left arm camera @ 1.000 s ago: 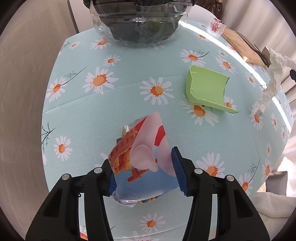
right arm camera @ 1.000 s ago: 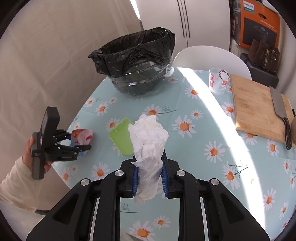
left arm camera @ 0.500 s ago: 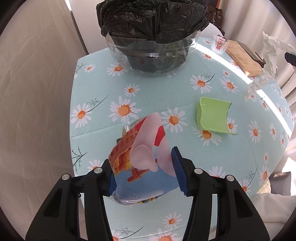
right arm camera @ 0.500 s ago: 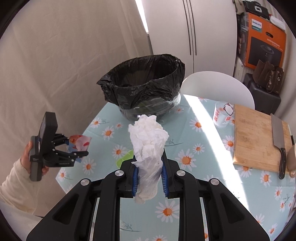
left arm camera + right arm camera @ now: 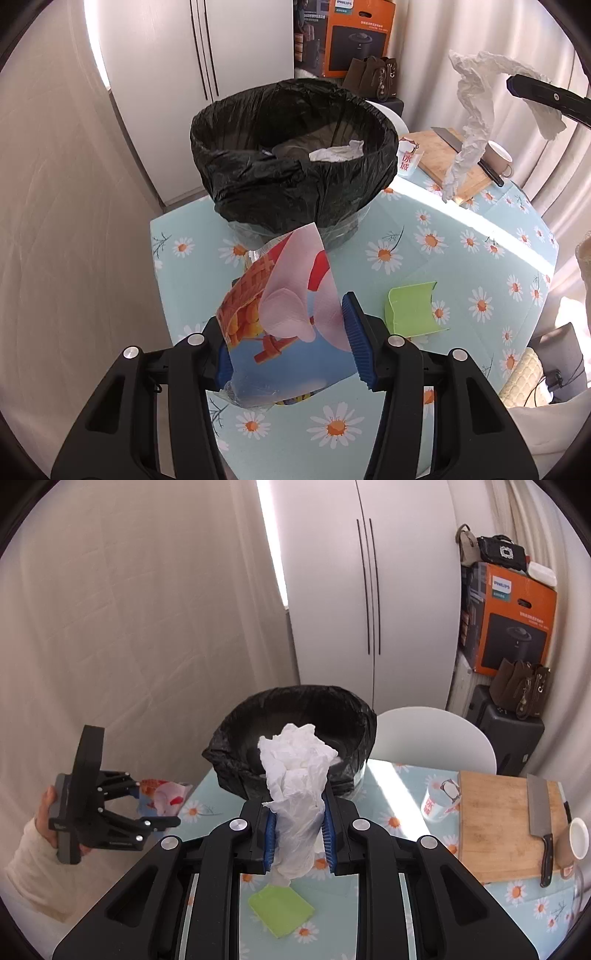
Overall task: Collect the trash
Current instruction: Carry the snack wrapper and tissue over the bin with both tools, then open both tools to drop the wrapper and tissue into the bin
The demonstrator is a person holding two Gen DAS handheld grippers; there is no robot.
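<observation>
My left gripper (image 5: 291, 343) is shut on a colourful snack wrapper (image 5: 284, 325), held in the air above the table, short of the bin. The bin (image 5: 291, 162) has a black liner and holds a white tissue. My right gripper (image 5: 298, 829) is shut on a crumpled white paper towel (image 5: 295, 775), held high in front of the bin (image 5: 295, 746). The paper towel also hangs at the upper right of the left wrist view (image 5: 472, 122). The left gripper with the wrapper shows in the right wrist view (image 5: 147, 805).
A green folded card (image 5: 412, 308) lies on the daisy tablecloth (image 5: 461, 266). A paper cup (image 5: 439, 799), a wooden cutting board (image 5: 498, 827) with a cleaver (image 5: 541, 819) and a mug (image 5: 574, 843) stand at the right. A white chair (image 5: 432, 734) is behind the table.
Both grippers have risen and tilted up with their loads still held. The bin's open top now shows in both views, and the table looks farther below.
</observation>
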